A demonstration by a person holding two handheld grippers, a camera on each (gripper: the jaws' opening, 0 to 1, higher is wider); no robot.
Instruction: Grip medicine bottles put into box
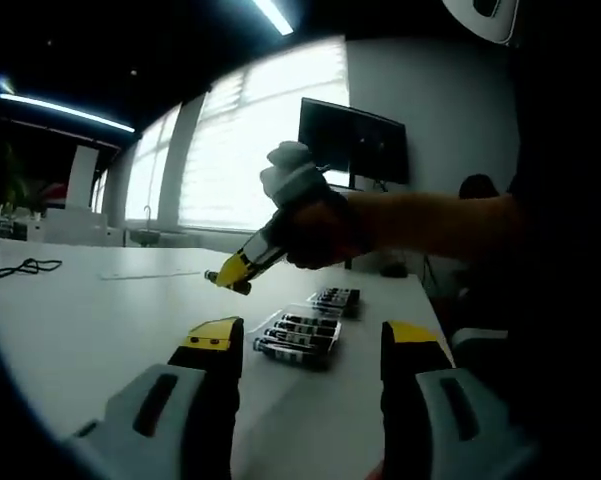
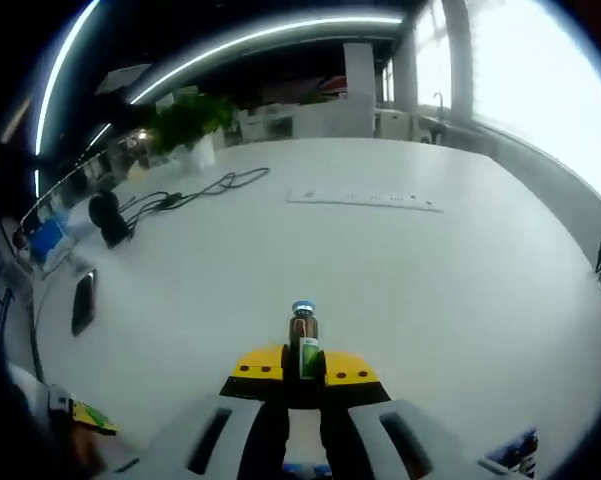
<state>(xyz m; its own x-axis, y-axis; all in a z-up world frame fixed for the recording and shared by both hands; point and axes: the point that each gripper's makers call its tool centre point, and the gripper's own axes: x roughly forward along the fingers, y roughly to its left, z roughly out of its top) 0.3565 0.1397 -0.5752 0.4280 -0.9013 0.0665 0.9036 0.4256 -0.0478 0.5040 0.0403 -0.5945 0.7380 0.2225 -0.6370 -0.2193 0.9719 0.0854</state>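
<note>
Yellow-tipped jaws of the left hand-held gripper (image 1: 312, 345) stand wide apart with nothing between them, above a white surface (image 1: 100, 320). Just beyond them lies a box (image 1: 305, 325) with rows of dark medicine bottles in it. Above the box, a person's gloved hand (image 1: 305, 205) carries the right hand-held gripper (image 2: 302, 365), tilted downward. Its jaws are closed on one small brown medicine bottle (image 2: 303, 335), upright, with a blue cap and green label.
</note>
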